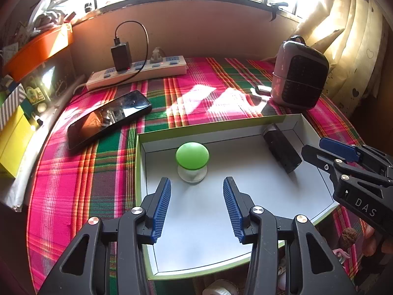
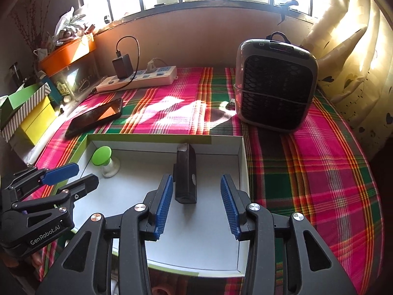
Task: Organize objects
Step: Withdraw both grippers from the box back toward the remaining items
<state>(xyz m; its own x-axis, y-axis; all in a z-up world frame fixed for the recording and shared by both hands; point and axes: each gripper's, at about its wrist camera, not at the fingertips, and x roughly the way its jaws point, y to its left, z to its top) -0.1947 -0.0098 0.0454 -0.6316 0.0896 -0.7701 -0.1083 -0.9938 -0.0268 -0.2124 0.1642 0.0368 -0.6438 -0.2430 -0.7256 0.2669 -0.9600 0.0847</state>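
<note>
Fingers (image 1: 162, 206) of left gripper (image 1: 196, 206) and right gripper (image 2: 195, 205) spread, holding nothing; green-capped jar (image 1: 192, 161) and black cylinder (image 2: 186, 174) sit inside white box (image 2: 242, 162) (apparently collected there), phone (image 1: 110, 118) outside on cloth

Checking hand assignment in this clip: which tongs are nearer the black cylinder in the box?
Right. The right tongs are open, with the black cylinder lying just ahead between their tips. The left tongs sit open across the box, facing the green-capped object.
</note>
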